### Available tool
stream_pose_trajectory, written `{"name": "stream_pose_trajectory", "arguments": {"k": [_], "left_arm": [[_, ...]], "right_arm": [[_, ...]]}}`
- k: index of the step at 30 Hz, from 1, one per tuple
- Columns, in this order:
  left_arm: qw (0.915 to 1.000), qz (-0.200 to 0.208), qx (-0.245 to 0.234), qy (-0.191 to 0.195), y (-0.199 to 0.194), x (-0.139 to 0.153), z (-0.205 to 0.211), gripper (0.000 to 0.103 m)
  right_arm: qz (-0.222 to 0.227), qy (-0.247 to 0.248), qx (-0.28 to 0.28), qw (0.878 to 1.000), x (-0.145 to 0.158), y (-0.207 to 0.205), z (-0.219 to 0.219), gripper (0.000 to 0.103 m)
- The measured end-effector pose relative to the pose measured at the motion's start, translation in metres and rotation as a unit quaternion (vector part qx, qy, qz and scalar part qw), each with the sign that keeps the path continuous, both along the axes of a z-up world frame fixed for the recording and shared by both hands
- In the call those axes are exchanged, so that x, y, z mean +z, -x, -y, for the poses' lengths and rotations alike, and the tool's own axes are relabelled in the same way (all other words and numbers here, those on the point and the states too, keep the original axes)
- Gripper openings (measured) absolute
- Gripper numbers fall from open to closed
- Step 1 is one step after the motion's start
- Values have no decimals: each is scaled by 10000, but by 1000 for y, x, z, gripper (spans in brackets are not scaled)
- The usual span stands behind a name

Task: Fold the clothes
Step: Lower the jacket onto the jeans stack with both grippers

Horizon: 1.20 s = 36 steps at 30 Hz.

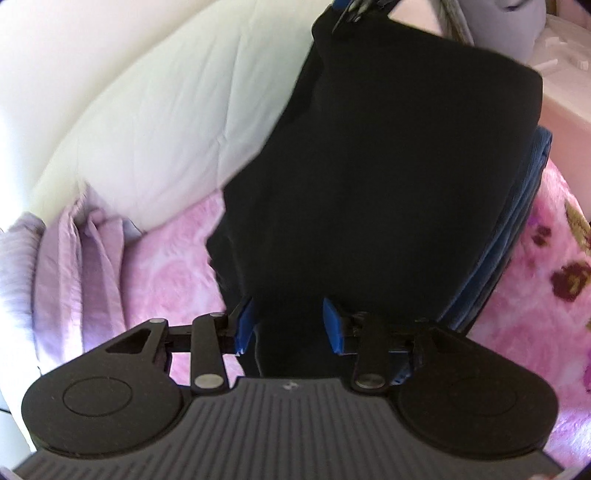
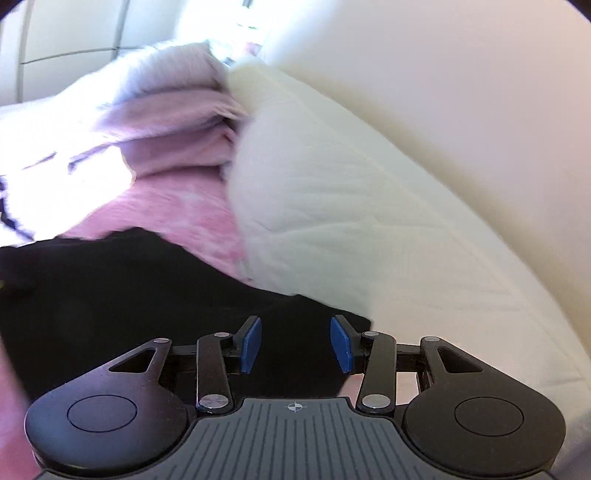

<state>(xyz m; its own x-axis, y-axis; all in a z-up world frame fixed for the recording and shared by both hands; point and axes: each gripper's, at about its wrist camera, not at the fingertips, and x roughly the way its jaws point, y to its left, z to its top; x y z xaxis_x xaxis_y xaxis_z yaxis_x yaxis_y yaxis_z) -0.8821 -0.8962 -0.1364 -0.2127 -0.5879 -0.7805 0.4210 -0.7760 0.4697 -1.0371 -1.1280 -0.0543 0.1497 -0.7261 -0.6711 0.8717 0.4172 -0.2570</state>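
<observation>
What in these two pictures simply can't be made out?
- Left wrist view: the black garment is too dark to show folds or type; it covers most of the blue cloth beneath.
- Same view: the other gripper is cut off by the top edge.
- Right wrist view: the lilac fabric is blurred.

Under me is a pink fleece blanket (image 1: 173, 258) with a floral print, darker maroon flowers on its right part. A cream quilted cushion (image 1: 159, 122) lies along its far edge, against a pale wall (image 2: 461, 92). Past the cushion's end sits a bunched lilac cloth (image 2: 173, 122), which my left view also shows at the left edge, touching the blanket; a pale pink surface (image 1: 561, 92) is blurred at top right.
</observation>
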Motion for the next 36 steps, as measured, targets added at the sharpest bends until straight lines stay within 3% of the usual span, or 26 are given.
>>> {"name": "stream_pose_trajectory", "arguments": {"k": [3,5,8,10,13,16,18,21,24,26,28,31,36], "left_arm": [[9999,-37,61,81,-1,-10,-7,32],[9999,-3,115,50,3,-12,-6,30],[9995,-105,251,-189,6,-5,2,30],[9982,-394,357,-283,5,10,8,33],[9952,-804,535,-182,8,31,25,33],[9908,-1092,756,-273,18,35,60,33],[9865,-1280,911,-451,27,28,87,33],[9771,-1384,1295,-967,32,2,130,32],[9690,-1451,1581,-1226,25,-29,159,45],[9628,-1529,1779,-1338,22,-30,166,48],[9607,-1547,1865,-1351,18,-25,164,47],[9650,-1487,1843,-1124,11,-9,147,39],[9609,-1636,1929,-1129,-24,26,92,39]], "right_arm": [[385,-791,-386,9954,-42,19,45,43],[620,-963,-422,9925,-59,25,55,43],[810,-1141,-420,9893,-53,30,59,43],[896,-1272,-341,9872,-48,34,62,43],[980,-1390,-283,9850,-37,42,64,43],[1076,-1192,-306,9865,-24,44,50,44],[1155,-1046,-283,9874,-18,41,36,44],[1038,-1095,-204,9883,-33,33,25,44],[1077,-999,-128,9891,-41,36,24,44],[1155,-1076,-197,9873,-32,40,25,44],[1184,-1130,-152,9864,-28,38,6,44],[1226,-1211,-84,9850,-21,35,-24,44],[1295,-1346,30,9824,-9,31,-73,44]]}}
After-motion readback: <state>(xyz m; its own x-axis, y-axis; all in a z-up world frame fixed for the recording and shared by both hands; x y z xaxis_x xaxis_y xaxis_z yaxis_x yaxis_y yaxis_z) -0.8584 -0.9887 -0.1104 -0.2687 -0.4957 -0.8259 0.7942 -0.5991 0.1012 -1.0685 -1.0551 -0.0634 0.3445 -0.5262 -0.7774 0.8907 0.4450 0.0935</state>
